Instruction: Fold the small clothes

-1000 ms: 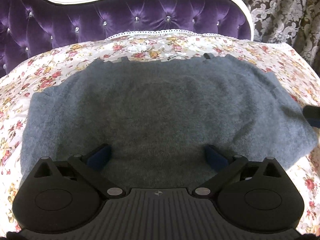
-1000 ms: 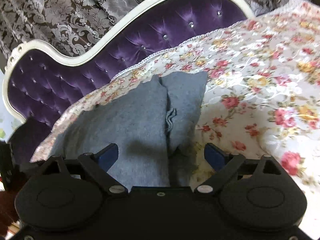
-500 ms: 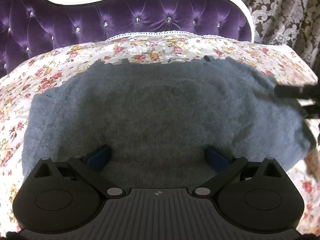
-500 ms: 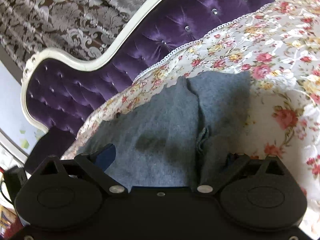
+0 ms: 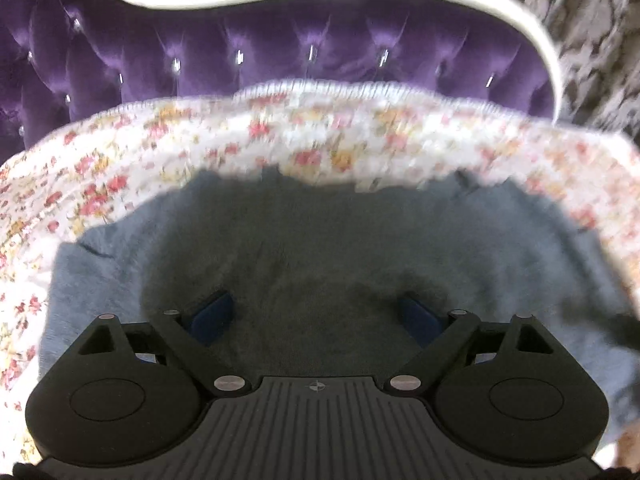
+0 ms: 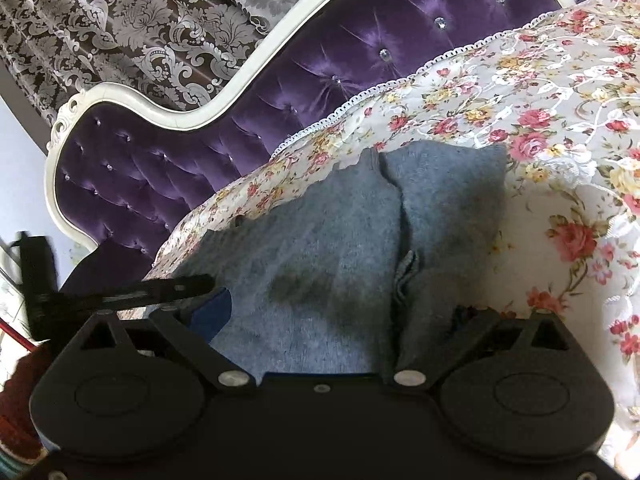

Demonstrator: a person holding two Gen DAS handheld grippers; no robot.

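A grey knitted garment [image 5: 320, 248] lies spread flat on the floral bedspread [image 5: 120, 168]. My left gripper [image 5: 316, 316] is open, its blue pads [image 5: 210, 316] wide apart and low over the garment's near edge. In the right wrist view the same garment [image 6: 320, 248] shows a folded side flap [image 6: 448, 208]. My right gripper [image 6: 336, 312] is open over the garment; its left pad [image 6: 212, 312] shows, its right pad is buried under the flap's edge. The left gripper shows dark at the left edge of that view [image 6: 120, 292].
A purple tufted headboard with a white frame [image 5: 280, 52] stands behind the bed, also in the right wrist view [image 6: 320, 80]. Patterned curtains [image 6: 140, 20] hang behind it. Bare floral bedspread [image 6: 560, 140] stretches to the right of the garment.
My left gripper has pushed forward and lower over the garment, blurring the view. My right gripper has moved onto the garment's right side, its right finger slipping under the flap.
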